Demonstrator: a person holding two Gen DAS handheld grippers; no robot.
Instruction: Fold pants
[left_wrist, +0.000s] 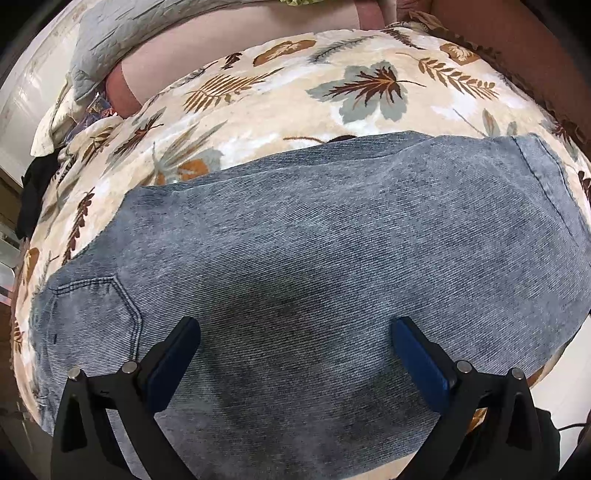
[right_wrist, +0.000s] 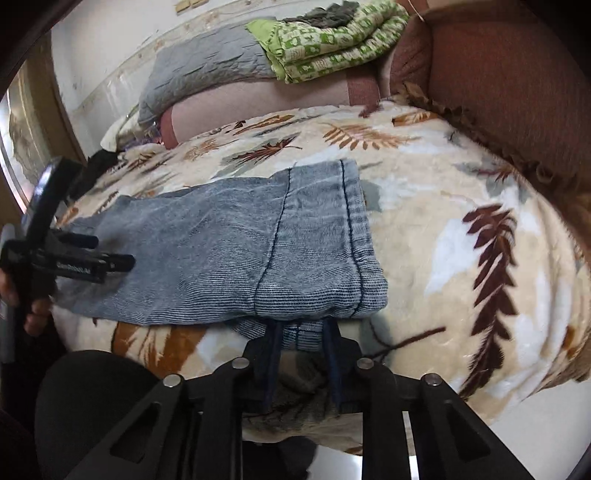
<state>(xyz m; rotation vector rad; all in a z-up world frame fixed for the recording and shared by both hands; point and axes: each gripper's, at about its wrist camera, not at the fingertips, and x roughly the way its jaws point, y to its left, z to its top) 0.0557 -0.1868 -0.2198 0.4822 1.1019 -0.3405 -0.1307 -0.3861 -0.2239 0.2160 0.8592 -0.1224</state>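
Spread flat on a leaf-print blanket (right_wrist: 424, 229), faded blue jeans (right_wrist: 207, 251) lie lengthwise, back pocket at the left end, stitched hem at the right. Above the pocket end, the left gripper (left_wrist: 295, 328) hangs with jaws wide and nothing between them. At the hem's near edge, the right gripper (right_wrist: 302, 328) has its jaws narrowed around a fold of denim.

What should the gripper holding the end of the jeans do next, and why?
Probably lift the hem and carry it toward the left gripper. The right gripper looks closed on it, and the jeans lie flat on the blanket.
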